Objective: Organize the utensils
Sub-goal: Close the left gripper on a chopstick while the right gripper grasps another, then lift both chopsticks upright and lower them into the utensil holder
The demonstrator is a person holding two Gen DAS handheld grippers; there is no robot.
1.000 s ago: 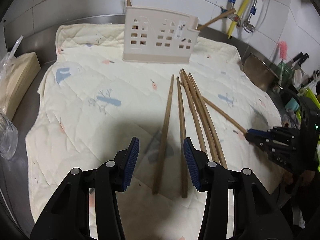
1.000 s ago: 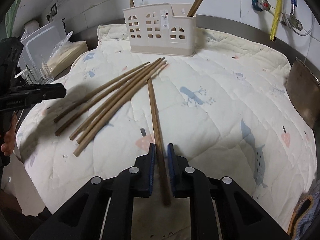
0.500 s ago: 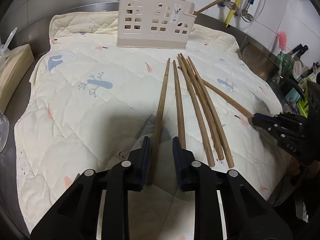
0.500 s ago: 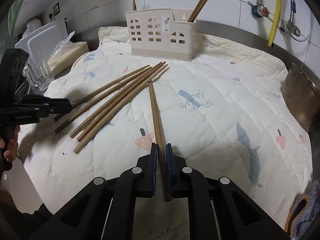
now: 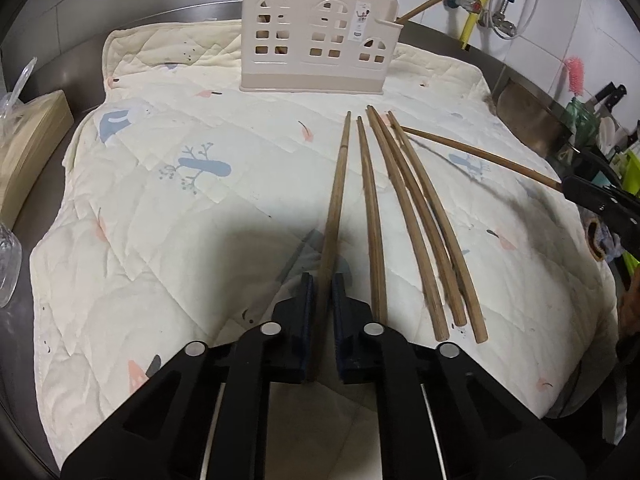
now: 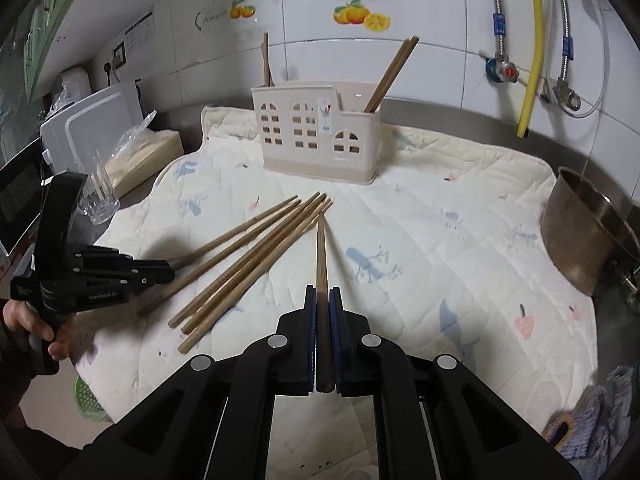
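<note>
Left tongs (image 5: 323, 280) now clamped on chopstick (image 5: 338, 184); right tongs (image 6: 323, 294) lifted.

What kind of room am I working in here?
Most likely a home kitchen: tiled wall with water valves, a metal pot, and a chopstick caddy on a quilted mat over a steel counter.

Chopsticks on or over the quilted mat (image 5: 168, 240): six.
- One clamped in the left gripper (image 5: 323, 292), pointing ahead.
- Four loose chopsticks (image 5: 416, 224) just right of that gripper.
- One pinched in the right gripper (image 6: 323, 308), tip lifted.

Chopsticks standing in the caddy (image 6: 320, 136), far ahead of both tools: at least three.

Caddy: one. Metal bowl (image 6: 588, 236): one. Drinking glass (image 6: 98, 204): one.
</note>
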